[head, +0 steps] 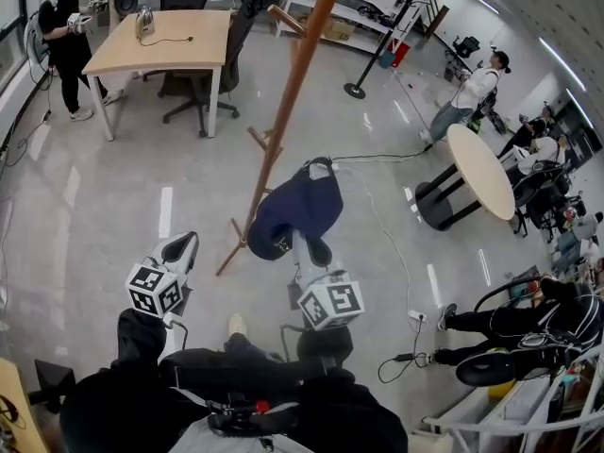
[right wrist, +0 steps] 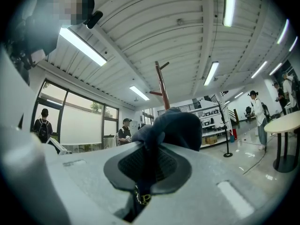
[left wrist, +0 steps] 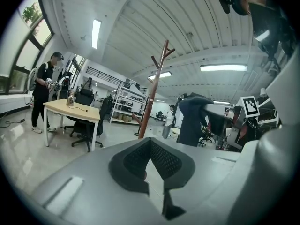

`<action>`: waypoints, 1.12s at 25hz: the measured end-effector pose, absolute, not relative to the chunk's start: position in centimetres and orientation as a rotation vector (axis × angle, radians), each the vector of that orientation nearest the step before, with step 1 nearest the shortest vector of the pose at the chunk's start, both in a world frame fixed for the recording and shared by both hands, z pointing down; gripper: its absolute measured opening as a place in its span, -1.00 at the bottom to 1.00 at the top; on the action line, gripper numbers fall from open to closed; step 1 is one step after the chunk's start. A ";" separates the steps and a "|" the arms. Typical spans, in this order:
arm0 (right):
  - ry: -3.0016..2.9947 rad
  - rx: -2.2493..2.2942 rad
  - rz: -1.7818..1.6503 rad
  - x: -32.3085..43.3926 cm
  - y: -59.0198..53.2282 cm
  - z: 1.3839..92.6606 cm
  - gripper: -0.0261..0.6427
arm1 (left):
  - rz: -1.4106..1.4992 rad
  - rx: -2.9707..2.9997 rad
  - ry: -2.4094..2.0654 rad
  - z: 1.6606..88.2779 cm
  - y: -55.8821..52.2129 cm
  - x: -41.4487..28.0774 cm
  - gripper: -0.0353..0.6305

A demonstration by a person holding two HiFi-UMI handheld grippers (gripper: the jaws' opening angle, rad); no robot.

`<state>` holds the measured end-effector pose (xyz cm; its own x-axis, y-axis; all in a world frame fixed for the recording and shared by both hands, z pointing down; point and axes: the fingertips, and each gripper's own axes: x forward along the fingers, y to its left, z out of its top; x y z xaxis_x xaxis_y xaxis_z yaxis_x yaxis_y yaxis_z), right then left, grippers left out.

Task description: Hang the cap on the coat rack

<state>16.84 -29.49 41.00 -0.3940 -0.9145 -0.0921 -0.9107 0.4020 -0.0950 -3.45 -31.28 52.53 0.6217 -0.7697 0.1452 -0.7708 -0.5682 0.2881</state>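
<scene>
Carrying step, cap not yet hung. Navy cap [head: 297,210] pinched at its back edge by the right gripper [head: 304,245], claw clamped on the fabric, buckled strap dangling below the pads. Left gripper [head: 182,245] low at the person's side, claw pressed together on nothing. Cap in the air near the wooden coat rack [head: 288,92], short of it and on no peg, with the top pegs well above it in both gripper views.

To do it well:
- Raise the cap to a free peg and turn the wrist to face the crown's hollow at the peg's tip.
- Slide on and lower until fully seated, letting go only then.
- Approach along the peg's own line, not across the trunk — probably a light stand, easy to nudge.
- Keep the left gripper free for steadying the trunk if needed.

Crown bulging forward, away from the right gripper and toward the rack — strap end trailing back and down through the jaws. Long axis close to vertical, judging from the left gripper view. Brim direction not clear in any view.
</scene>
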 end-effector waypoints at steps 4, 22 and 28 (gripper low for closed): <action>2.515 -1.614 0.004 16.2 -30.6 38.6 -0.88 | 0.011 2.505 -1.272 53.2 -31.7 -4.2 -0.88; 2.390 -1.481 0.327 14.9 -34.5 24.5 -0.88 | 0.010 2.464 -1.329 52.7 -33.2 -6.1 -0.88; 2.385 -1.435 0.411 14.0 -34.2 22.1 -0.88 | 0.009 2.458 -1.340 53.1 -32.5 -6.3 -0.88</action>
